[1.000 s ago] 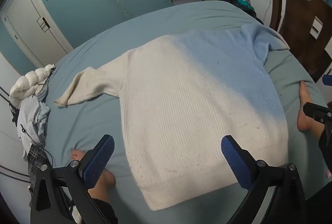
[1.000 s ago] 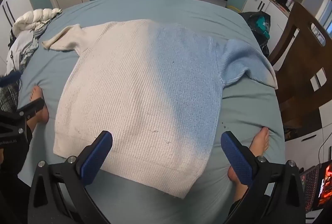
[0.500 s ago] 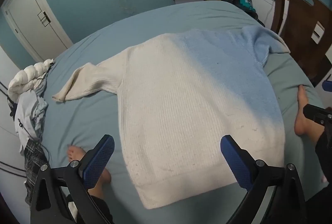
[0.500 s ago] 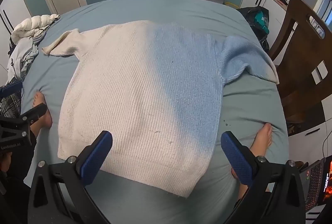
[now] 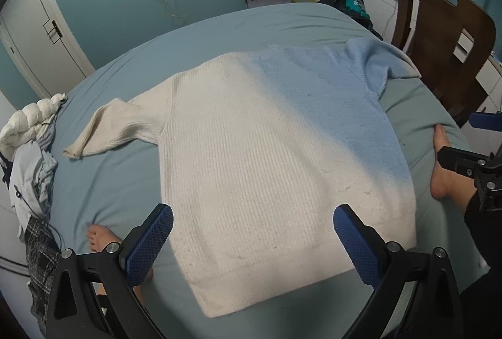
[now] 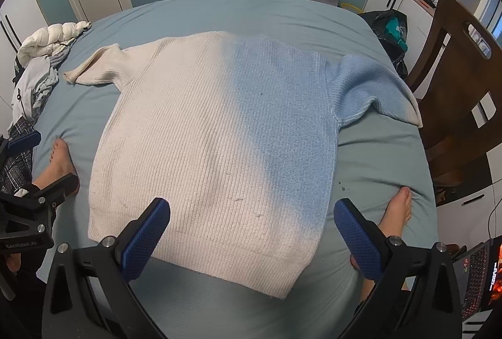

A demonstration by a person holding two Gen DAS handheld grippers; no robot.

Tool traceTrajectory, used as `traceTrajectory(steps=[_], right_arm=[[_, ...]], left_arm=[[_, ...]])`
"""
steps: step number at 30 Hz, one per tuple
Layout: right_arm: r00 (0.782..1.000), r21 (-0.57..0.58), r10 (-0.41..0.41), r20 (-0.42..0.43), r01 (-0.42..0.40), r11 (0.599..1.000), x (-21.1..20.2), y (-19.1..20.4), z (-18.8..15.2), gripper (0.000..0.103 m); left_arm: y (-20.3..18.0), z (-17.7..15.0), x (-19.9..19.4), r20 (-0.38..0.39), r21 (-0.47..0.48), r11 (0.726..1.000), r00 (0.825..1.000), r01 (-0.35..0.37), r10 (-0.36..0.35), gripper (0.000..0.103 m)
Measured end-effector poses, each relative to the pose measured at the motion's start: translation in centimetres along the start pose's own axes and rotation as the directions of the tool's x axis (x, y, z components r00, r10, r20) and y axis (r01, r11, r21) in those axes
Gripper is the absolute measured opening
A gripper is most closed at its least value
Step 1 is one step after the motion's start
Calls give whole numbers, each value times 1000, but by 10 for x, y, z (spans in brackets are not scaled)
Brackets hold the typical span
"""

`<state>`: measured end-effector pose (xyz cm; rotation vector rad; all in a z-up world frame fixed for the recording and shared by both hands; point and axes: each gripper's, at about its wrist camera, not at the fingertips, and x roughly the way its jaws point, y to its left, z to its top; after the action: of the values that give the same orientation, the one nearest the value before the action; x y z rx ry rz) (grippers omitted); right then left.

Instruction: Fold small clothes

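Left gripper [image 5: 252, 240] spread wide, holding nothing, poised above the hem of the sweater [image 5: 266, 157]. Right gripper [image 6: 251, 234] likewise wide apart and empty, over the same hem. Sweater flat on the bed [image 5: 219, 31], sleeves out to both sides. Bare feet [image 6: 61, 157] on the sheet beside it; heap of clothes [image 5: 28, 150] at the bed's left edge; wooden chair [image 6: 464, 82] to the right.

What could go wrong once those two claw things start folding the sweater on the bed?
The sweater lies flat, both grippers open above its hem.
1. Its right sleeve reaches the bed edge by the chair; a tug might slide it off.
2. Bare feet rest close beside the sweater, so fingers might brush them.
3. The thick knit may bunch rather than crease.
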<state>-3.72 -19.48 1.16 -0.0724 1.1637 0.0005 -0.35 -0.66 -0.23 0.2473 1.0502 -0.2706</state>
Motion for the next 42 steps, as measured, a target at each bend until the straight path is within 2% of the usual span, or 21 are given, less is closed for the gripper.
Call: traceTrajectory(steps=[2, 8, 29, 42], right_arm=[[1000, -3, -2, -1, 2, 1000, 0, 1, 1, 102], [1000, -6, -2, -2, 2, 1000, 0, 2, 2, 102], [1000, -3, 3, -5, -3, 1000, 0, 5, 3, 102], [1000, 29, 20, -21, -19, 999, 1, 0, 2, 102]], left_arm=[[-1, -1, 0, -1, 0, 1000, 1000, 5, -5, 103], [-4, -2, 1, 6, 44, 997, 998, -56, 56, 103], [-9, -7, 2, 3, 71, 994, 997, -83, 83, 103], [-12, -5, 8, -23, 80, 994, 997, -70, 72, 103]])
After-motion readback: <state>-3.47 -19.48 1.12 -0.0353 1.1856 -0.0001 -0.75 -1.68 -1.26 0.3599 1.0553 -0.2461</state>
